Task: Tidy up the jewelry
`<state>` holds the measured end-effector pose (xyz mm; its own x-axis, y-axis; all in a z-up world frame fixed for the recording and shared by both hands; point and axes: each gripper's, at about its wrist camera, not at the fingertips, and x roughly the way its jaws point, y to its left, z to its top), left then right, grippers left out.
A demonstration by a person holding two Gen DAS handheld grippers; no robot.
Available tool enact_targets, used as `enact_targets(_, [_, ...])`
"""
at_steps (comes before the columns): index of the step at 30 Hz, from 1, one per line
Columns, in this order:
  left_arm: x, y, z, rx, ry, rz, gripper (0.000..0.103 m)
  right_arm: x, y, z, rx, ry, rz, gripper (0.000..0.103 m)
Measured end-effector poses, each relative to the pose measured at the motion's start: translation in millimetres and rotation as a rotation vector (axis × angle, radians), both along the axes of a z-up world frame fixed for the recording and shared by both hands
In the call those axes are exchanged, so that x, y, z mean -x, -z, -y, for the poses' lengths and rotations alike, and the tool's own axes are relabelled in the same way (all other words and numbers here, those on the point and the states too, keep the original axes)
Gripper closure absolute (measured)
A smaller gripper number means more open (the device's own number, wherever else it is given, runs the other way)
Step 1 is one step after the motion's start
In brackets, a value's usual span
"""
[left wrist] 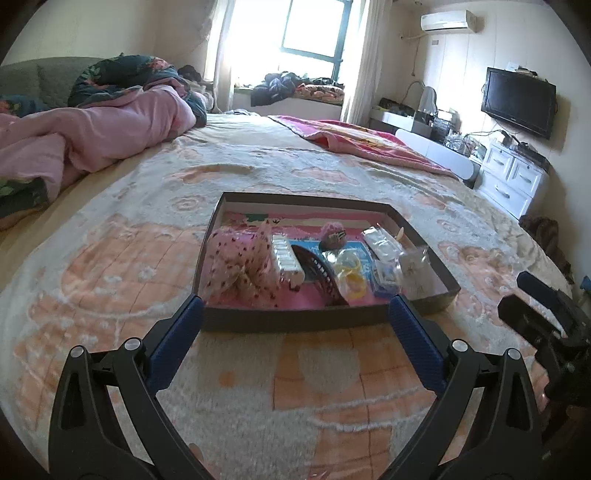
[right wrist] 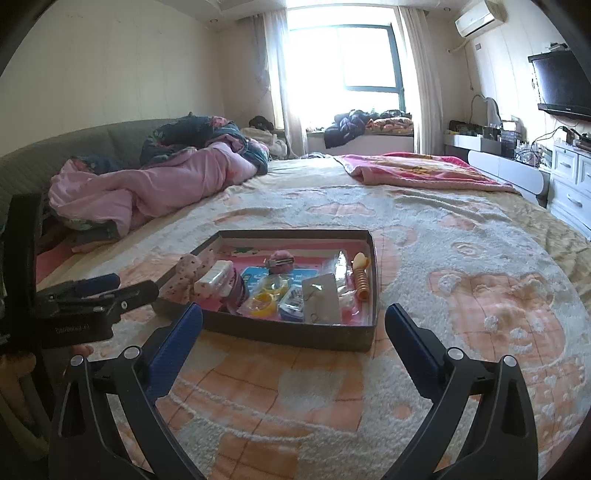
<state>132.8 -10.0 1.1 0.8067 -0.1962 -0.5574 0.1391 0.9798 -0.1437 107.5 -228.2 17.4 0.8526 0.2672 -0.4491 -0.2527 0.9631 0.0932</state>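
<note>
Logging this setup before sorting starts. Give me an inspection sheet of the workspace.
Surface: fuzzy bear-print blanket covering the bed.
Job's things: shallow dark tray on the blanket, holding yellow rings, a white card, an orange spiral clip, a pink hair clip, a dotted pink pouch and a white box.
Clutter: pink quilt bunched at the far left; pink blanket at the far right.
Grippers: left hand-held gripper and right hand-held gripper both open, empty, short of the tray.
Cables: tangle by the white dresser.
Surroundings: bright window, wall TV, air conditioner.
</note>
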Motion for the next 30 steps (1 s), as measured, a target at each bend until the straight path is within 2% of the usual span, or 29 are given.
enact_targets(12, [29.9,13.4,-1.0,-0.034,-0.038,0.075,0.011,34.1,19.2,-8.7,0.072,0.049,0.117,0.007])
enact_targets(20, [40.5,19.6,1.6,-0.047,-0.033,0.131,0.011,45.9,30.0,-6.9,0.072,0.110,0.219,0.007])
enact_targets(30, [41.9,25.3,6.7,-0.061,-0.028,0.134,0.011,37.2,34.8,3.9,0.040,0.152,0.181,0.006])
